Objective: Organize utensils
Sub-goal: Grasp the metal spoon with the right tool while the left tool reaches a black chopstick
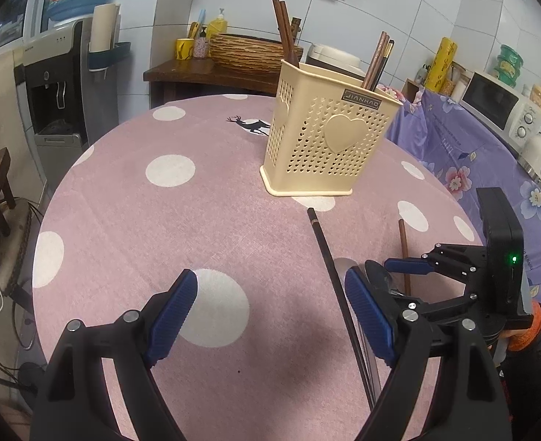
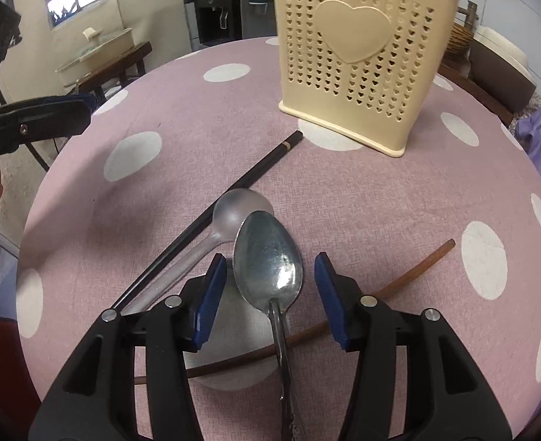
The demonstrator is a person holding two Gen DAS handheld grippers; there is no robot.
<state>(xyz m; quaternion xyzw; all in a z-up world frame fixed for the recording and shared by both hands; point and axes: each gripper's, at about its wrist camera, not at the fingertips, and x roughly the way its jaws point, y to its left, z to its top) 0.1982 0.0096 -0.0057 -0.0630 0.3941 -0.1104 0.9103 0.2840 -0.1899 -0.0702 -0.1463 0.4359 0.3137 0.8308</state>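
The right gripper (image 2: 267, 297) is seen with its jaws spread wide, the blue pads (image 2: 208, 301) standing apart on either side of a metal spoon (image 2: 268, 261) without touching it. The left gripper (image 1: 270, 316) is likewise held wide, with nothing between its pads (image 1: 171, 316); bare cloth is framed in its gap.

Beneath both grippers a round table (image 1: 123, 198) is spread with a pink cloth dotted with white circles. Ahead of the right gripper, and slightly to its right, a cream perforated utensil holder (image 2: 362, 58) with a raised heart is stood upright on the cloth; chopsticks (image 1: 377, 60) are seen rising from its far compartment, and brown wooden handles (image 1: 283, 29) from the other end. In the left wrist view the same holder (image 1: 325, 136) is placed ahead and to the right of the left gripper.

Between the right gripper's jaws the metal spoon is laid bowl-forward, its handle running back under the gripper. Just left of it a pale, matte spoon (image 2: 233, 217) is found, its bowl partly overlapped by the metal one. Left of that, a black chopstick (image 2: 211, 217) is laid diagonally, its far tip pointed toward the holder's base yet apart from it. A brown chopstick (image 2: 414, 275) is stretched crosswise under the metal spoon's handle, emerging to the right of the right gripper.

In the left wrist view the black chopstick (image 1: 329, 268) is seen running just beside the left gripper's right pad, and the right gripper (image 1: 391, 275) is seen close on the right.
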